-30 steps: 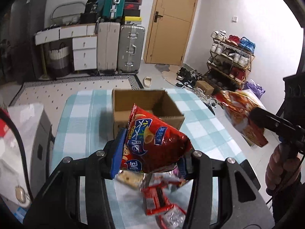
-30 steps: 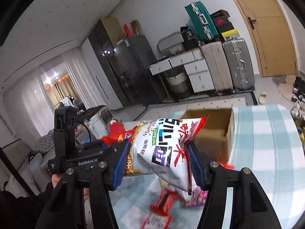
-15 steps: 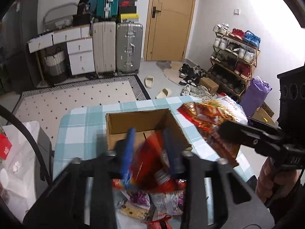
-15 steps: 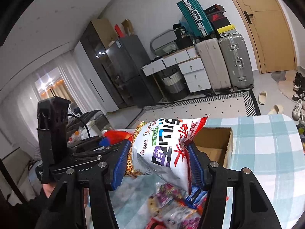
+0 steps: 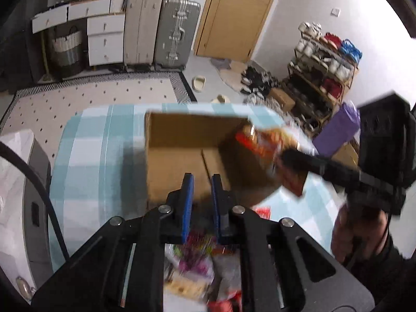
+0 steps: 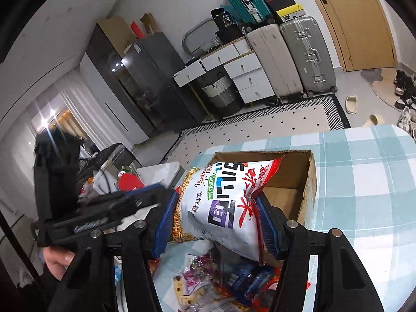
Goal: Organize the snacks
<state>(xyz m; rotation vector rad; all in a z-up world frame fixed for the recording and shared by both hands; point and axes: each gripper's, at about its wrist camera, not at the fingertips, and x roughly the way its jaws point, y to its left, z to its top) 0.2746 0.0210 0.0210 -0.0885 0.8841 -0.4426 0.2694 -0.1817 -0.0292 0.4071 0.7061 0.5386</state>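
Observation:
An open cardboard box stands on the blue-checked table, and its floor looks bare. My left gripper hangs over the box's near wall. Its blue pads are close together and nothing shows between them. My right gripper is shut on a white and red snack bag, which it holds over the box's right wall. A blurred heap of loose snack packets lies on the table in front of the box, under both grippers.
A white side cabinet stands left of the table. A person's hand holds the right gripper's handle. A purple bag and a shoe rack stand to the right. Suitcases and drawers line the far wall beyond a dotted rug.
Both grippers have moved forward and down to the box. The red chip bag that my left gripper held is gone from its jaws, which have closed together. The right still holds its bag.

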